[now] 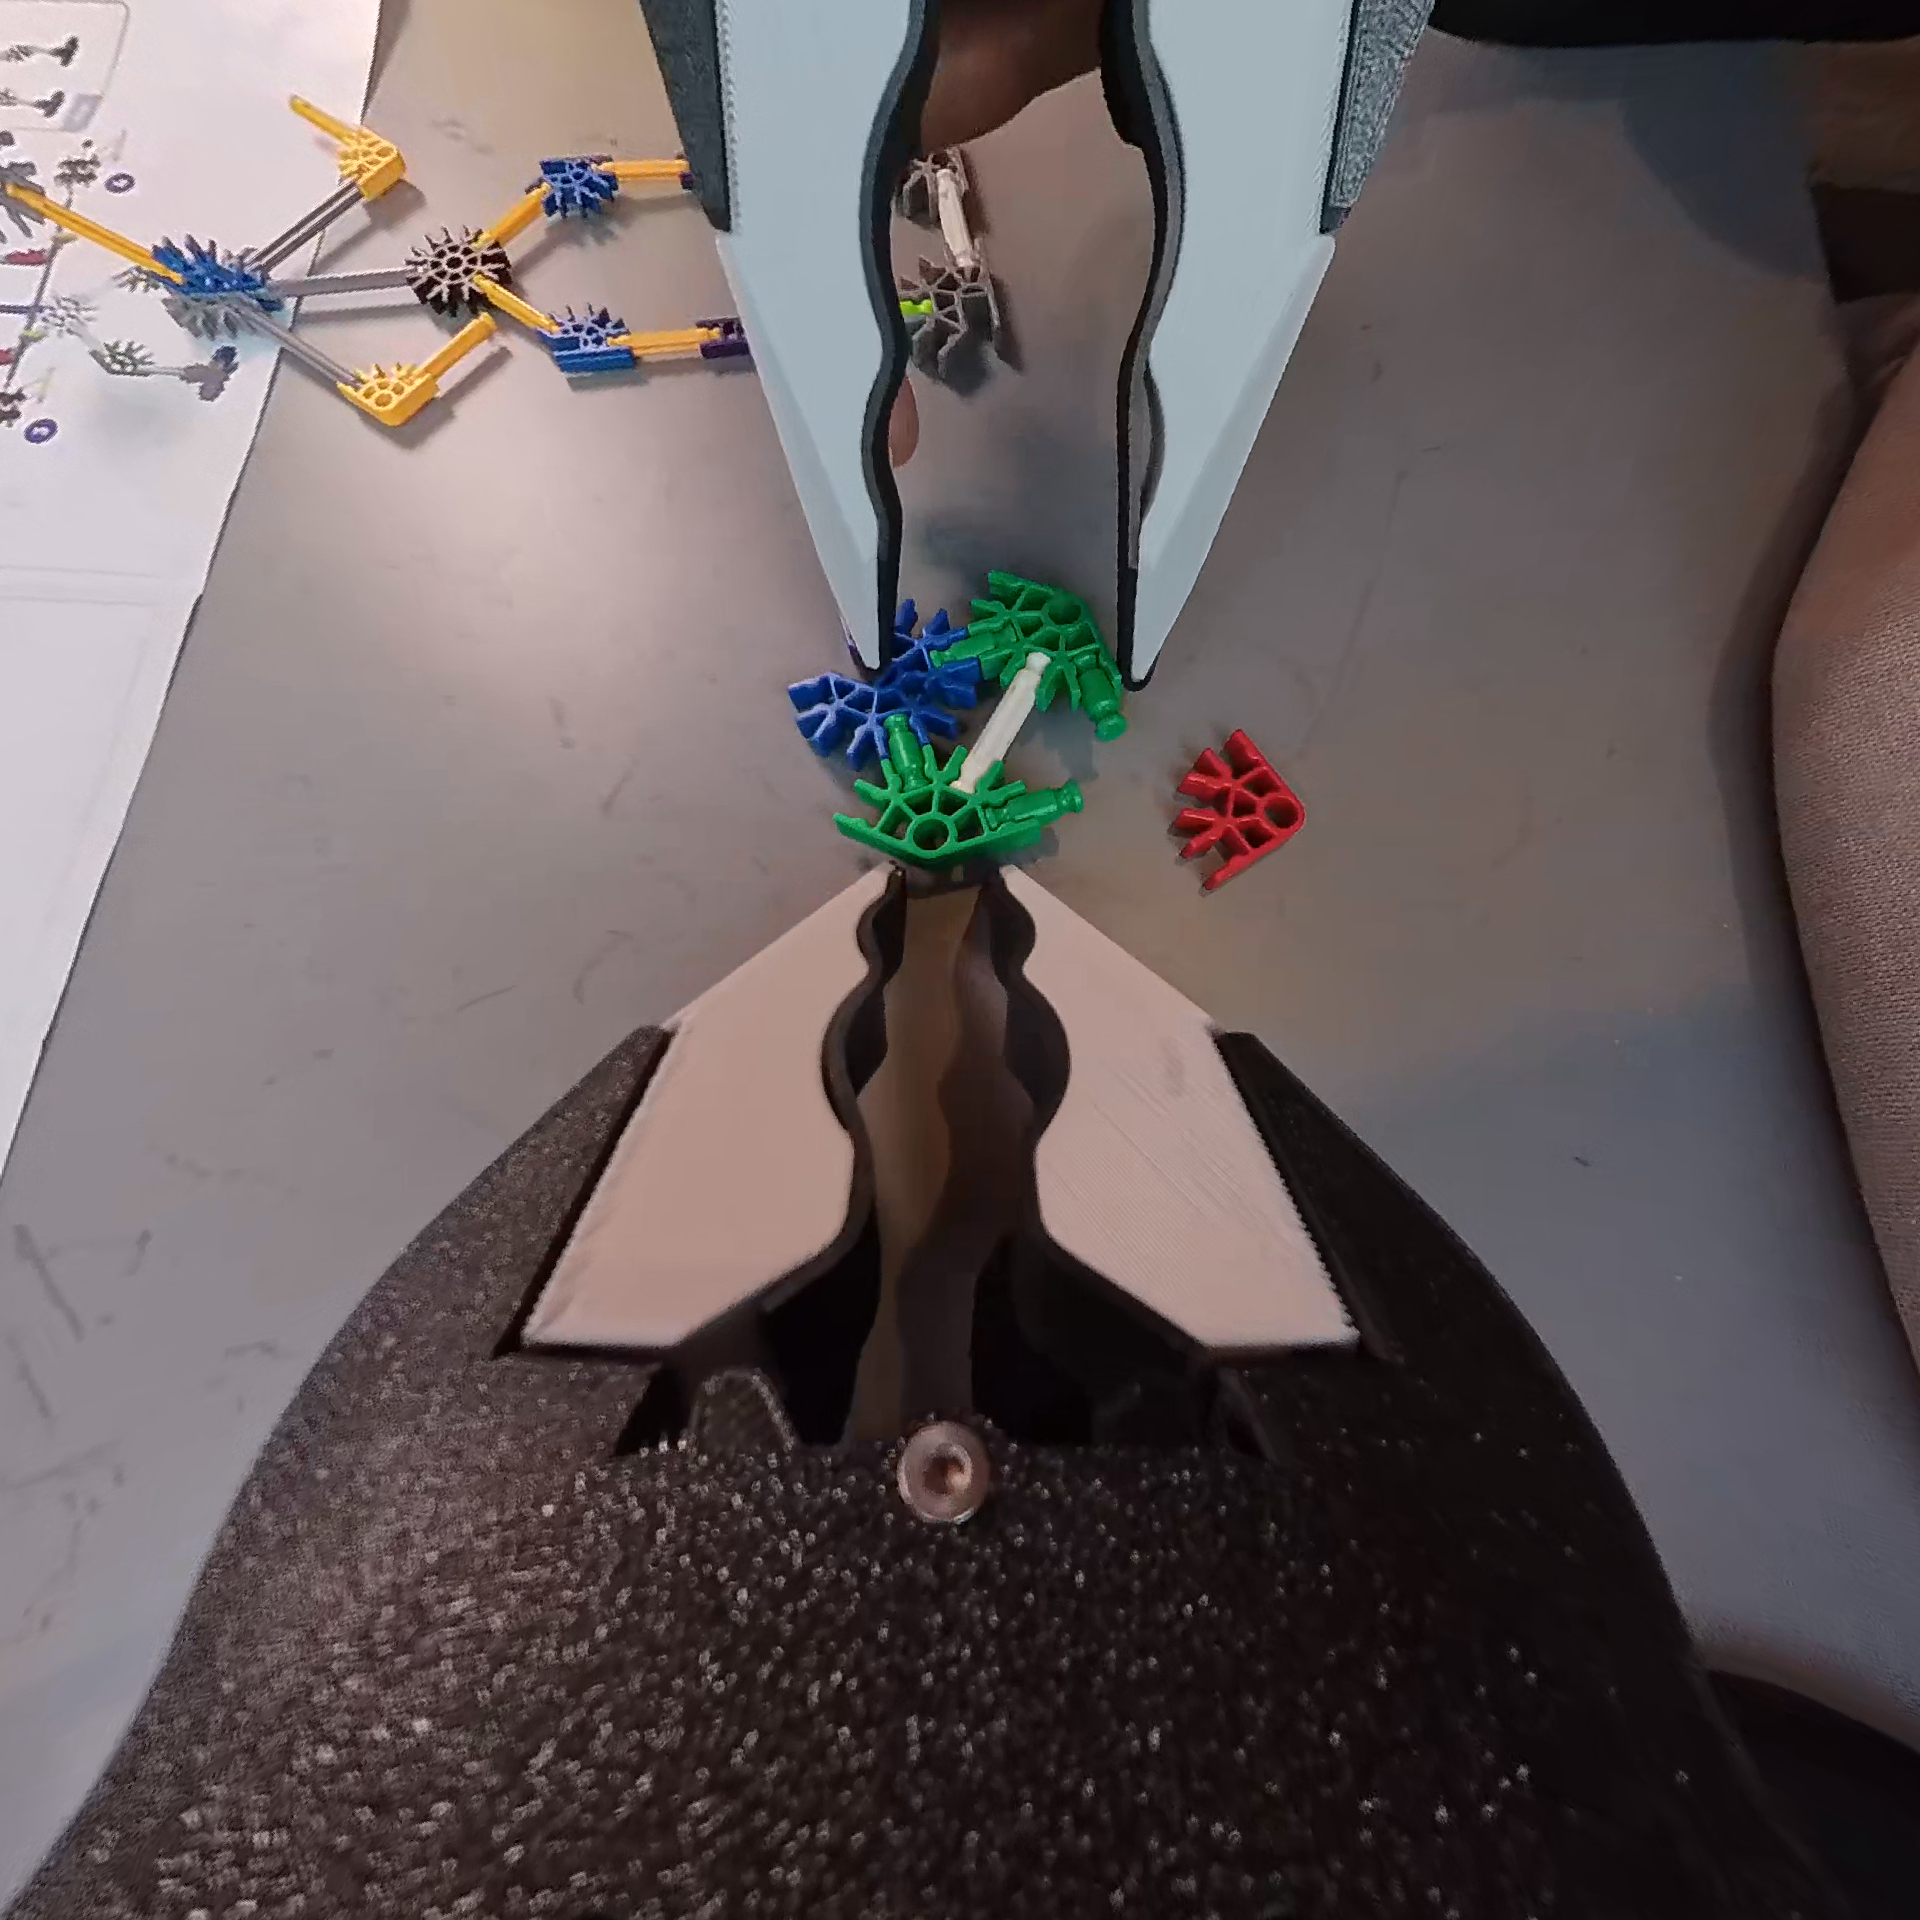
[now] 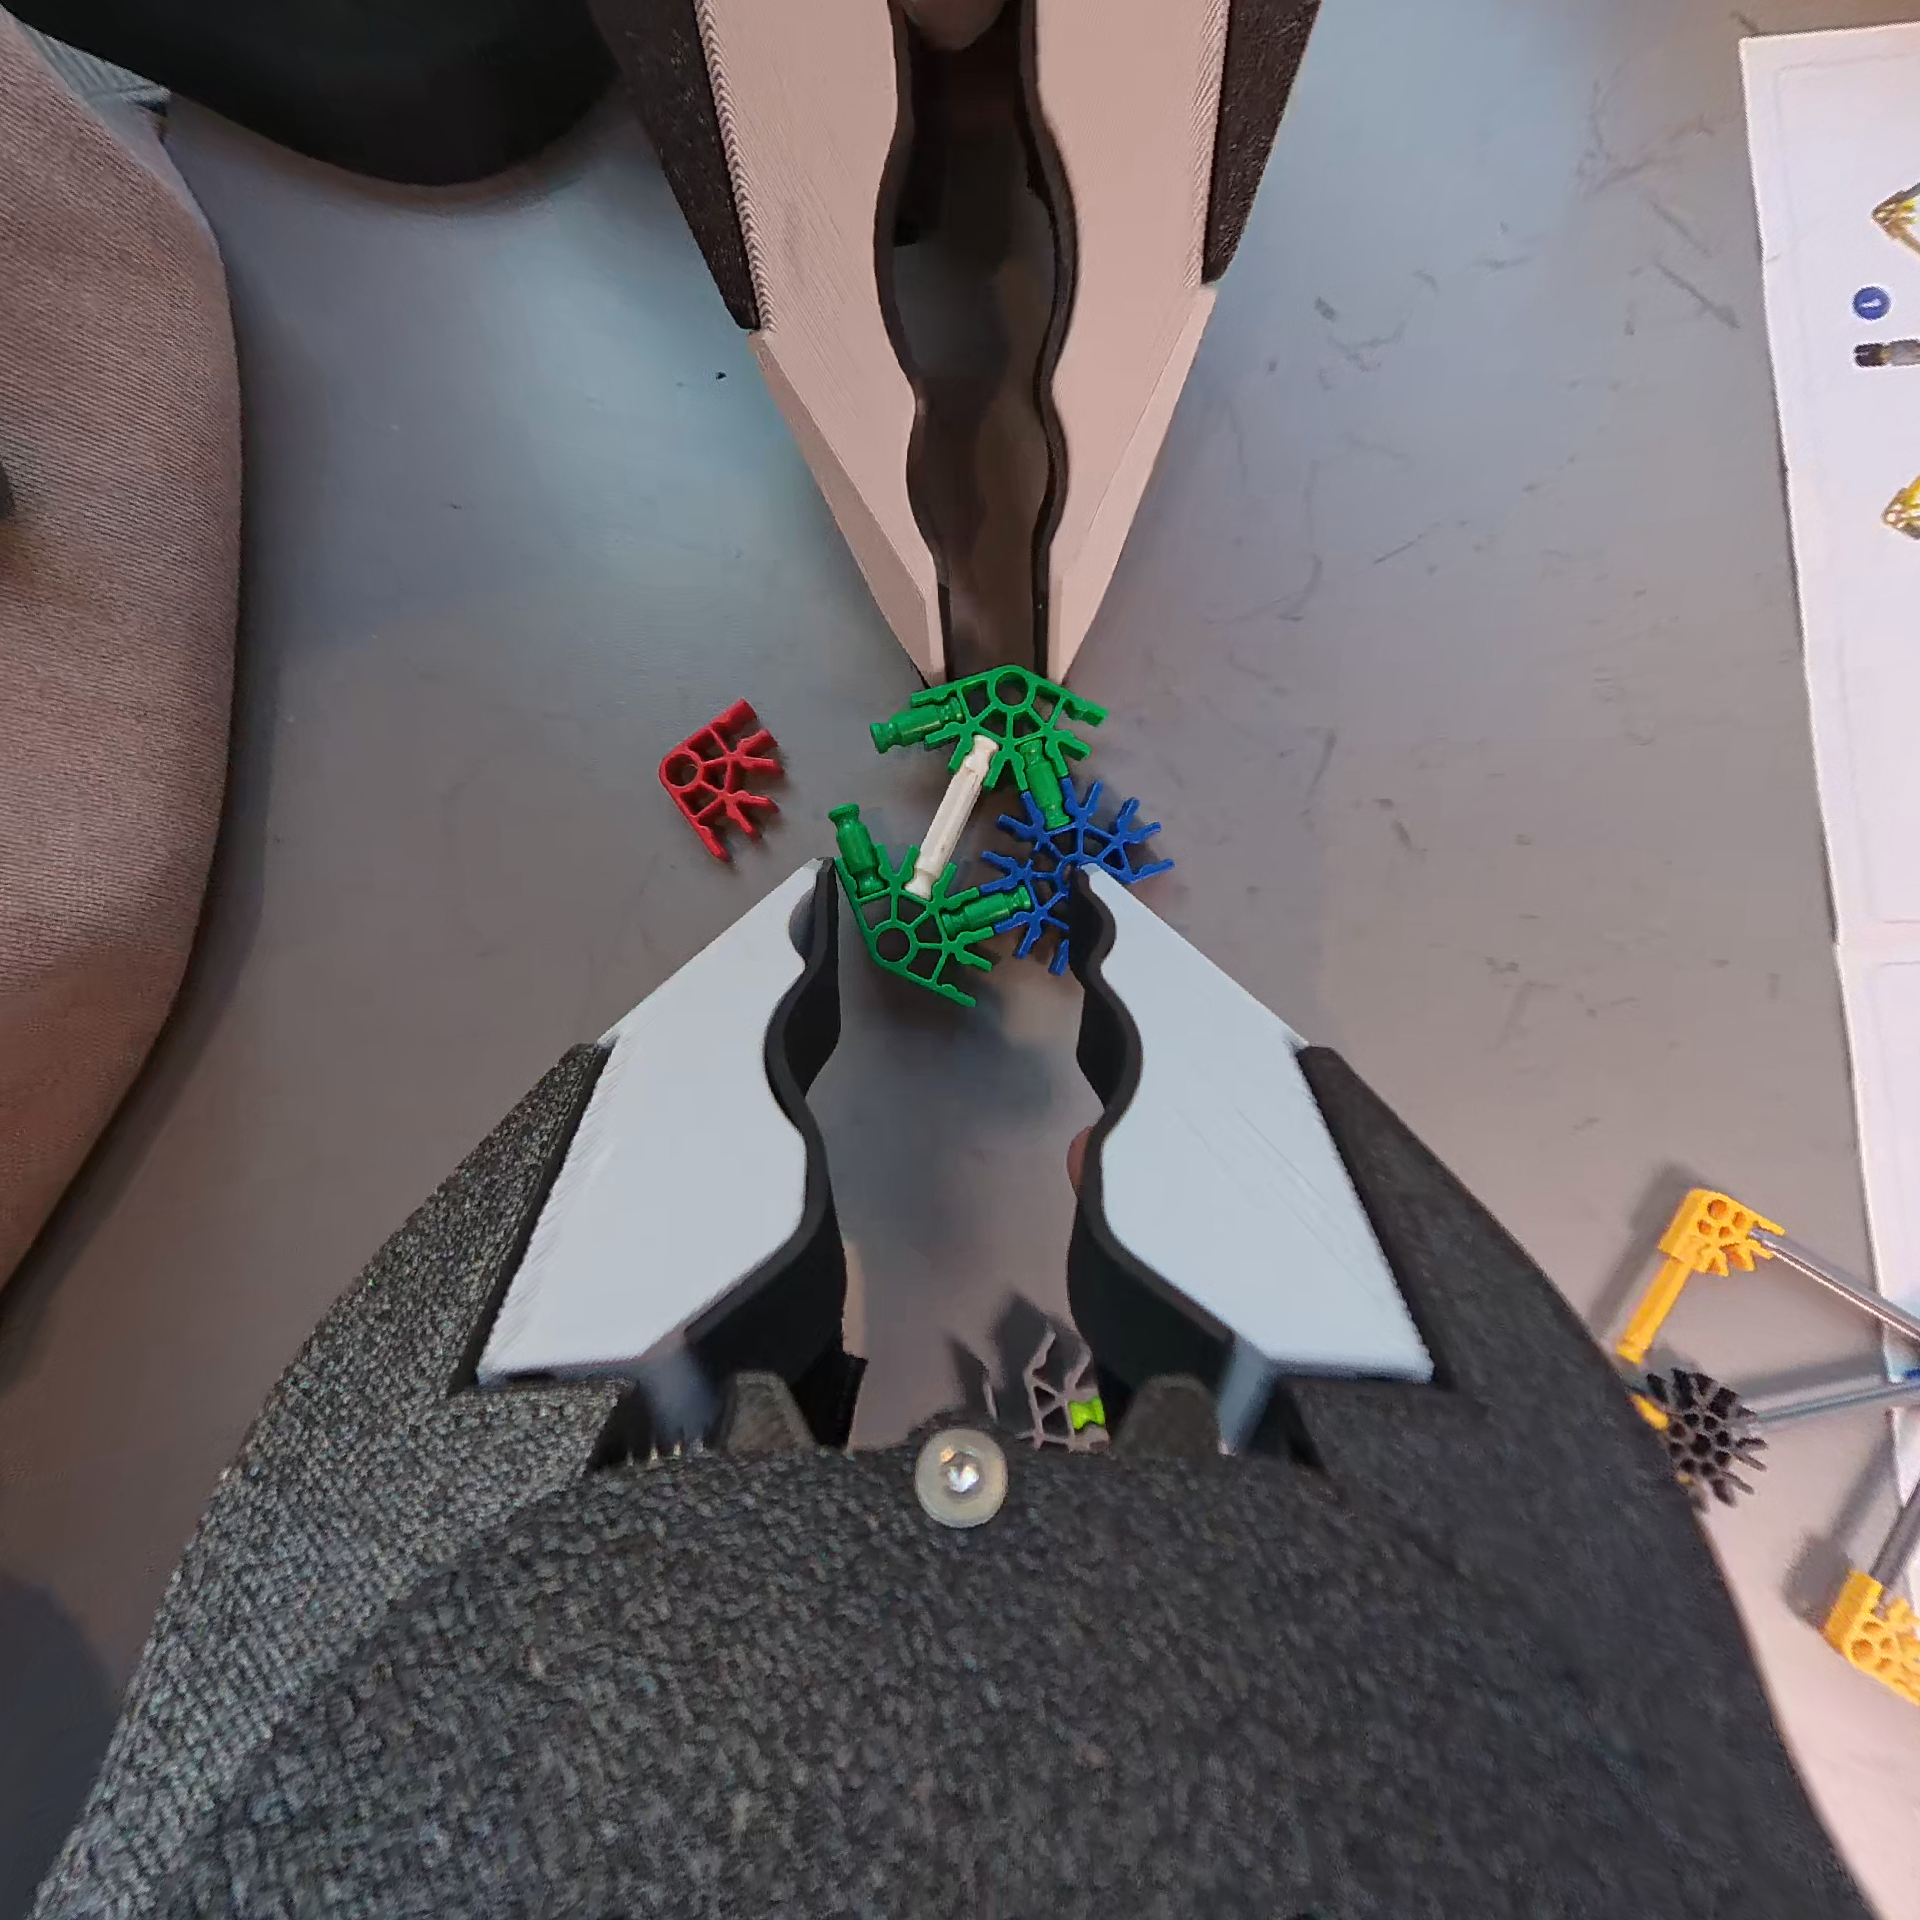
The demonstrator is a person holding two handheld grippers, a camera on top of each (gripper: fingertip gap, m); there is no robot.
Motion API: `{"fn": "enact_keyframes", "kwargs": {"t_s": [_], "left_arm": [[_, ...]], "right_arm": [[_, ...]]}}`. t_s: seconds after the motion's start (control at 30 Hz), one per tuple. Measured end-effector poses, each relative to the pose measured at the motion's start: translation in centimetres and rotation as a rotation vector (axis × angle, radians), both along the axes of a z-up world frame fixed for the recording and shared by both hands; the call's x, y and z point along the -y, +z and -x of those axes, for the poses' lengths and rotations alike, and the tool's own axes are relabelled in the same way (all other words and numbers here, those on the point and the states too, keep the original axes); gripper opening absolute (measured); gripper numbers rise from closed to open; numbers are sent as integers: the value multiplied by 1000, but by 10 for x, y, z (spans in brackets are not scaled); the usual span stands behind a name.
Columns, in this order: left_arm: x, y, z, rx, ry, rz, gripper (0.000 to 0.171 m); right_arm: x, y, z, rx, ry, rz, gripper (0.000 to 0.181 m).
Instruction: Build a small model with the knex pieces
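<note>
A small toy assembly lies on the grey table (image 1: 520, 831). It has two green connectors joined by a white rod (image 1: 1003, 732), short green rods and blue snowflake connectors (image 1: 883, 696). My left gripper (image 1: 948, 881) has tan fingers and is nearly closed on the corner of the near green connector (image 1: 935, 826). It also shows in the right wrist view (image 2: 997, 665). My right gripper (image 2: 958, 873) has pale blue fingers. It is open and straddles the other green connector (image 2: 899, 940) and the blue connectors (image 2: 1081, 842). A red connector (image 1: 1242, 805) lies alone beside them.
A larger built frame of yellow, blue and black pieces (image 1: 457, 270) lies partly on a white instruction sheet (image 1: 104, 520). Grey connectors with a white rod (image 1: 951, 312) lie under the right gripper. A brown fabric seat (image 1: 1849, 727) borders the table edge. The tips of one gripper are about 4 cm away from the tips of the other.
</note>
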State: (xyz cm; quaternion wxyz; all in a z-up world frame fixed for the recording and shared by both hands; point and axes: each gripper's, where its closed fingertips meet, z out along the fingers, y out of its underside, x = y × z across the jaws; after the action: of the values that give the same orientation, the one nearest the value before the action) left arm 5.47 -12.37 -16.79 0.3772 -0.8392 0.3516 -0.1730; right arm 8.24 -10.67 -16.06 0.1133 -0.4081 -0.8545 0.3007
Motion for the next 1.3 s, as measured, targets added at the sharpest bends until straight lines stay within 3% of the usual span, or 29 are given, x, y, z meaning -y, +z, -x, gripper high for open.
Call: {"fn": "enact_keyframes", "kwargs": {"t_s": [0.27, 1.17, 1.3], "left_arm": [[9, 7, -5, 9, -47, -36, 14], [32, 15, -16, -5, -119, -73, 14], [26, 22, -17, 9, -90, -93, 13]], "right_arm": [[12, 3, -6, 9, 2, 83, 43], [22, 2, -13, -43, 101, -60, 47], [26, 14, -10, -56, 59, -14, 29]]}}
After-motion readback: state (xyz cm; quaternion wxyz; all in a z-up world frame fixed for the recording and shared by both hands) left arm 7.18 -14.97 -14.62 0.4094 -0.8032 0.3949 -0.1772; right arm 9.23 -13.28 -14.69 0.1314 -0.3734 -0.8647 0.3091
